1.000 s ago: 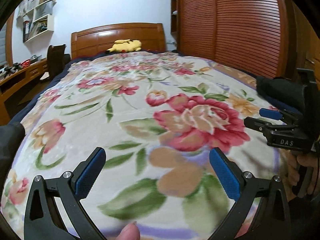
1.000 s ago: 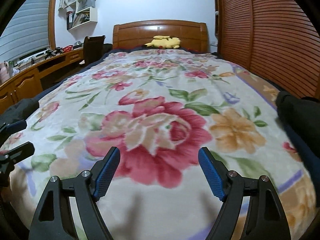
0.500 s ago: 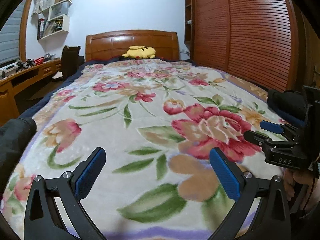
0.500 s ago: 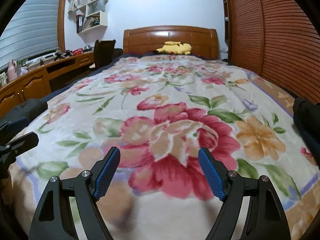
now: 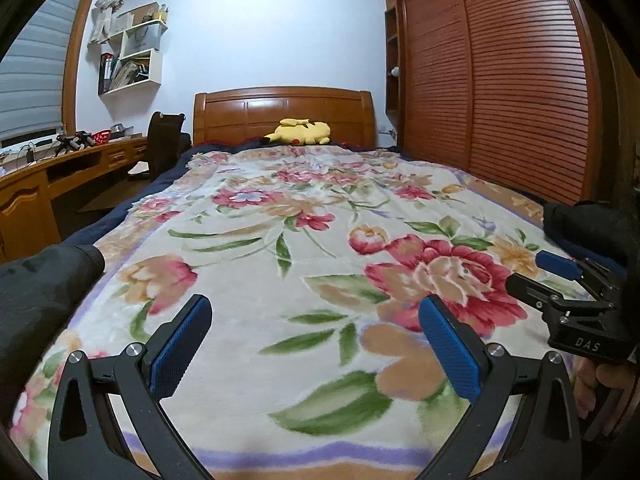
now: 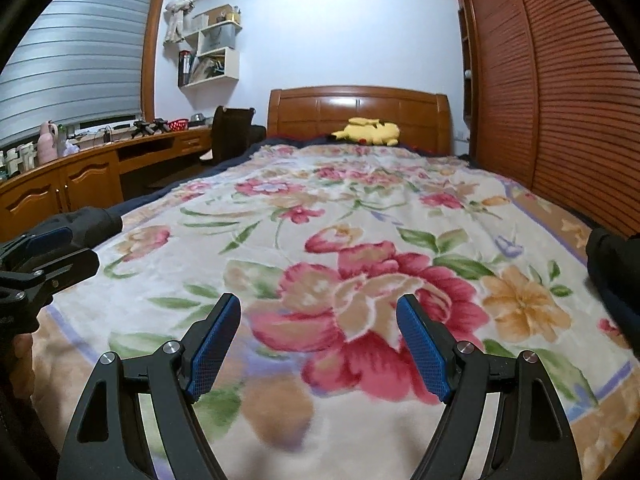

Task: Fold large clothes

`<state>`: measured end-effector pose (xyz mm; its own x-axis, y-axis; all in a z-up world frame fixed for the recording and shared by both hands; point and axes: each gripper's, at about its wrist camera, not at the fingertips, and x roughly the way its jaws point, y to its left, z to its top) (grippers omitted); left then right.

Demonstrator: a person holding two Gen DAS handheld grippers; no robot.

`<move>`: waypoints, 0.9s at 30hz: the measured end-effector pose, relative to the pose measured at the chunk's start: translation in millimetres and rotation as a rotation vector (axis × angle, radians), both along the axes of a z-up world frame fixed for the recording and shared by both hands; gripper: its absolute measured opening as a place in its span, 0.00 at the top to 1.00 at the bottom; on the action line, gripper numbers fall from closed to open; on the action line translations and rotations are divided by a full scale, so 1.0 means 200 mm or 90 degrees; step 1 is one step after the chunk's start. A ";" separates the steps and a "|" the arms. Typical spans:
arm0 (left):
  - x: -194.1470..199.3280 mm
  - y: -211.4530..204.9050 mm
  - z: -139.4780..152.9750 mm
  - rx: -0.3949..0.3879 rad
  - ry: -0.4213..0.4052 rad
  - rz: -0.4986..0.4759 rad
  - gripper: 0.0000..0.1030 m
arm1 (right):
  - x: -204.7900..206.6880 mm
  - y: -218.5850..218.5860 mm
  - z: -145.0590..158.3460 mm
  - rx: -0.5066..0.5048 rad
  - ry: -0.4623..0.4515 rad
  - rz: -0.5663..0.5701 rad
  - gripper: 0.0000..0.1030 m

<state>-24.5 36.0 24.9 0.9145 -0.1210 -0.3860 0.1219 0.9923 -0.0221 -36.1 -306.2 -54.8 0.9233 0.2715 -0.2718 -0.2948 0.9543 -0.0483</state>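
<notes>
Left gripper (image 5: 314, 322) was released, blue pads spread wide, holding nothing, hovering over the near end of the floral blanket (image 5: 304, 264). Right gripper (image 6: 318, 322) was likewise spread apart and empty, over the big red rose print near the foot of the bed. The dark garment (image 5: 36, 296) lay at the bed's near left edge, its cuff resting on the blanket border; another dark cloth part (image 6: 616, 276) sat at the near right edge, and whether the two were one piece couldn't be told. Neither gripper touched the dark fabric. A yellow plush toy (image 5: 302, 132) lay at the far end against the wooden headboard (image 5: 280, 114). Slatted wardrobe doors (image 5: 500, 80) ran along the bed's right side.
</notes>
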 end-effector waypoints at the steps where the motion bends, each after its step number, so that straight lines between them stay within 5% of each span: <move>1: 0.00 0.01 0.00 -0.002 -0.002 0.002 0.00 | -0.01 0.00 0.00 0.002 -0.006 -0.002 0.21; 27: -0.02 0.05 0.00 -0.009 -0.008 0.010 0.00 | -0.01 -0.04 -0.03 0.028 -0.029 -0.023 0.21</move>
<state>-27.6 46.4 24.0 0.9209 -0.1113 -0.3736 0.1062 0.9938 -0.0345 -38.5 -313.4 -61.2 0.9438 0.2485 -0.2179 -0.2586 0.9658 -0.0187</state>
